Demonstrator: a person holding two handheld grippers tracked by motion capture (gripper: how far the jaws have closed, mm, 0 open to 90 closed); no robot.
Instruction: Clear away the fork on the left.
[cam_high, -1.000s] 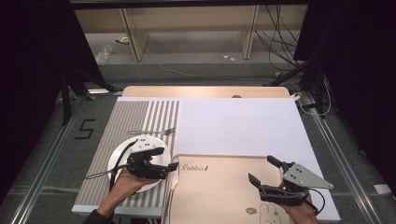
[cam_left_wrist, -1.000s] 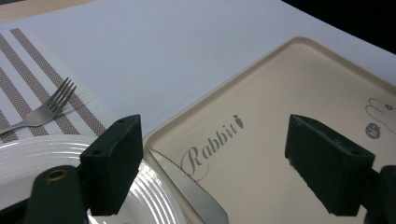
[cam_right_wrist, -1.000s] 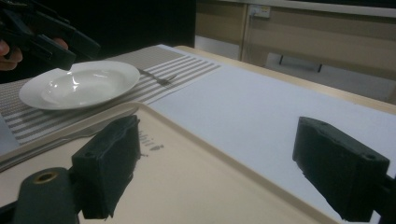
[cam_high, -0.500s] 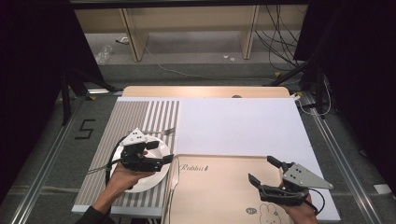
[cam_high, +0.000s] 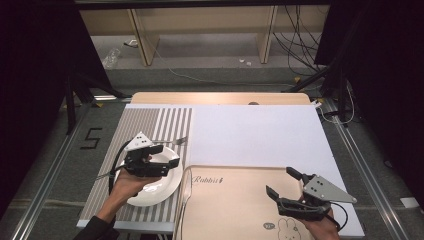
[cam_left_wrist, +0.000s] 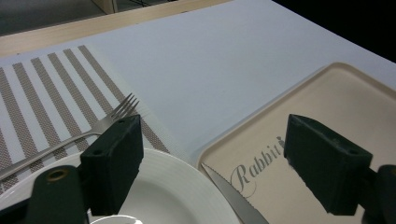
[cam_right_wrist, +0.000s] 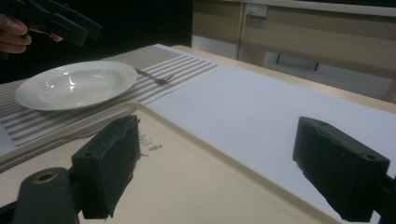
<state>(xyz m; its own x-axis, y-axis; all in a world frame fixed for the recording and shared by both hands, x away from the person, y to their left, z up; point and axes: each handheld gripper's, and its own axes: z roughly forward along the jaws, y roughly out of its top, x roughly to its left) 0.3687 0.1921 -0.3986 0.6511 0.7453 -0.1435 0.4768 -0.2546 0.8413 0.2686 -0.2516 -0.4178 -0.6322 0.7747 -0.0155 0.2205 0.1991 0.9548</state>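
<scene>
We hold our left hand-held gripper (cam_high: 159, 156) up in the air above the white plate (cam_high: 165, 187), jaws wide apart with nothing in them, and we think this is so it can come down on the fork (cam_left_wrist: 100, 123), which lies just past the plate's far rim on the striped mat (cam_high: 150, 125). The knife (cam_left_wrist: 233, 198) rests between the plate and the tan tray (cam_high: 235, 200), just below and to the right of these jaws. Our right hand-held gripper (cam_high: 282, 182) hangs low over the tray on the bench (cam_high: 215, 97), wide open and empty, with the wrist flat as if waiting.
</scene>
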